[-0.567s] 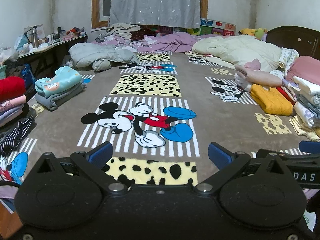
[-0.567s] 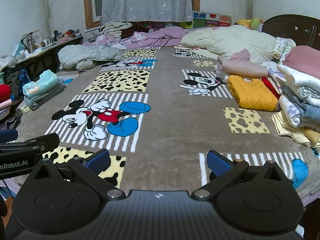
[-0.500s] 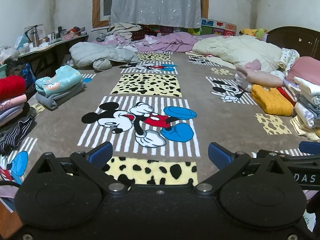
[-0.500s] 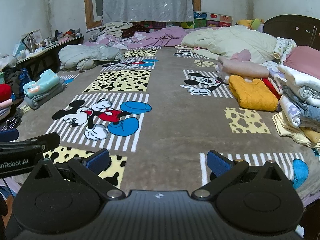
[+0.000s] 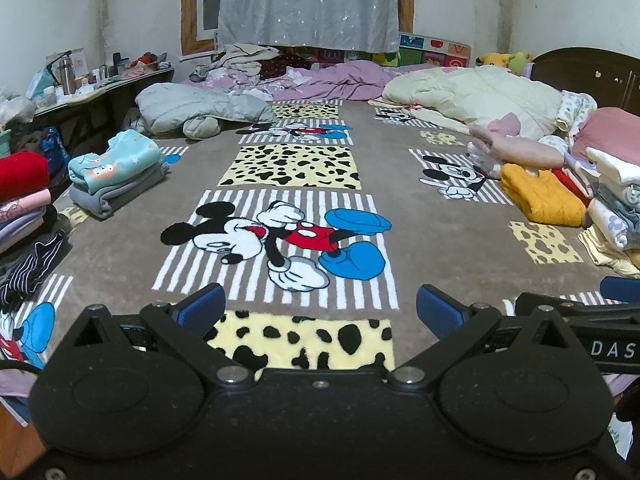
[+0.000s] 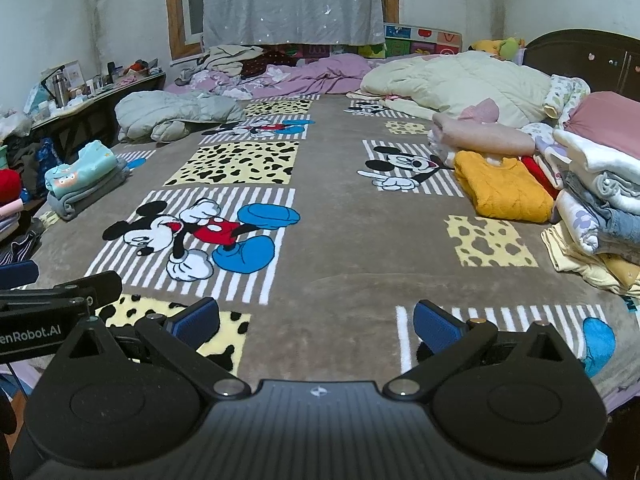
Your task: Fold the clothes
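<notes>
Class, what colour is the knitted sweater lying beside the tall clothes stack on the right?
Mustard yellow sweater; the right wrist view shows it best.

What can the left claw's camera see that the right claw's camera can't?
Only the left view shows the whole red folded garment with the stack beneath it, and the striped dark clothing at the blanket's left edge.

Only the right view shows the blue shoe print on the blanket's near right, and most of the tall folded pile.

Both show the open left claw, the open right claw, the big mouse cartoon, the yellow sweater and the teal folded stack.
</notes>
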